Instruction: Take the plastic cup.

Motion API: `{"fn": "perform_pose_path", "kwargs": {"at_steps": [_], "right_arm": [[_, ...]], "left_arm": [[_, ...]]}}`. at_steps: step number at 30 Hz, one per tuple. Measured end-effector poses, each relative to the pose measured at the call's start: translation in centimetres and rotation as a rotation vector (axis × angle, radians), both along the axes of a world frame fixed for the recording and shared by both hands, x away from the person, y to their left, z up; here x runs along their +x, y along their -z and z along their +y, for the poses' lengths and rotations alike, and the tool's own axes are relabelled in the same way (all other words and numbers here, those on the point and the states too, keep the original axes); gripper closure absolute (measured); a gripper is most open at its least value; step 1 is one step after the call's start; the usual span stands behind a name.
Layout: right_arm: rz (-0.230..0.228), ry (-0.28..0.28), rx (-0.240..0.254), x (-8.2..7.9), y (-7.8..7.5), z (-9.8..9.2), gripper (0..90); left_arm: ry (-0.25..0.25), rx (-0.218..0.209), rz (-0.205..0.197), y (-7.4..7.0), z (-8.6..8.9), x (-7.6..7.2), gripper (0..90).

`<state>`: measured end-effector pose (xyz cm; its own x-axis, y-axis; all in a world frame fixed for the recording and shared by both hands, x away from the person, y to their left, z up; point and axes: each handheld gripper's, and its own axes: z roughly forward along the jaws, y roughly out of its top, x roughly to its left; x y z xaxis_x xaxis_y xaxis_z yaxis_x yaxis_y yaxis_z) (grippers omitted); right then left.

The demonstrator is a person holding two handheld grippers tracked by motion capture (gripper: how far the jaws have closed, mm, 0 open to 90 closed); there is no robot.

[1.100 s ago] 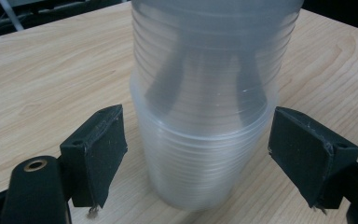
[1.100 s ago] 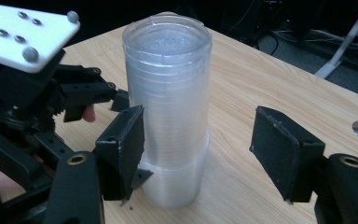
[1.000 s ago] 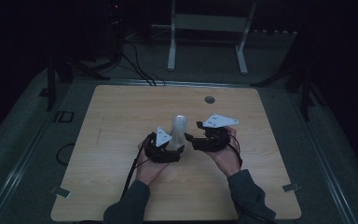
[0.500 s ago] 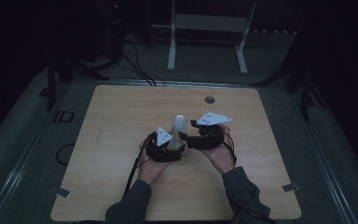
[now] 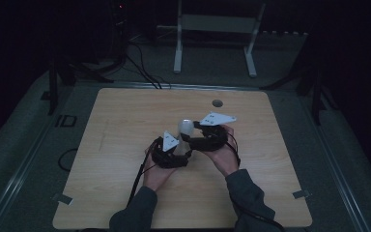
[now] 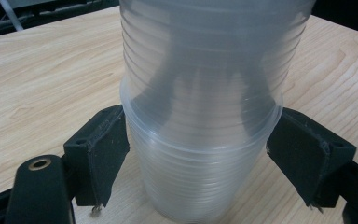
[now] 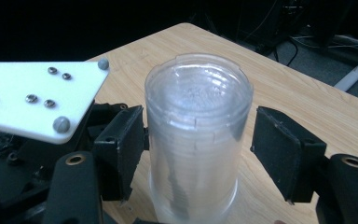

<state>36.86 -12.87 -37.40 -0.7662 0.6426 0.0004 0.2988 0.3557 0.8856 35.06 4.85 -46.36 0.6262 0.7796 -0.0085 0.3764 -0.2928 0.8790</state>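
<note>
A stack of clear plastic cups stands upside down on the desk, a little nearer the person's edge than the far one and about midway between the side edges. Its long axis runs straight up, closed bottoms on top.

The left gripper comes at the stack from the person's side. Its jaws, which have just been closing, stand at either side of the rim of the lower cup; the left pad looks to be touching that rim, while the other sits just beside it, though the clear plastic makes contact hard to judge.

The right gripper reaches in from the right, higher on the stack. Its jaws have just been opening; one pad lies against the cup wall, the other stands clear, so it is not gripping.

Both hands are about equally near. Any separating pull would have to run upward along the stack's axis, with the lower grip steadying the base.
</note>
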Motion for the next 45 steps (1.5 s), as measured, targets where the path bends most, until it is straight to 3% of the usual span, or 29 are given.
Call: {"fn": "perform_pose_path", "kwargs": {"at_steps": [18,32,45], "right_arm": [[0.016,0.002,-0.003,1.1,0.2,1.4,36.6],[0.020,0.005,0.000,1.1,0.2,1.3,38.2],[-0.008,0.005,0.031,0.9,-0.9,1.1,38.7]], "left_arm": [[-0.007,-0.001,-0.020,0.1,-0.2,0.2,19.8],[-0.011,-0.036,-0.019,0.3,-0.5,0.5,20.3],[-0.008,-0.029,-0.024,0.3,-0.4,0.5,20.4]]}}
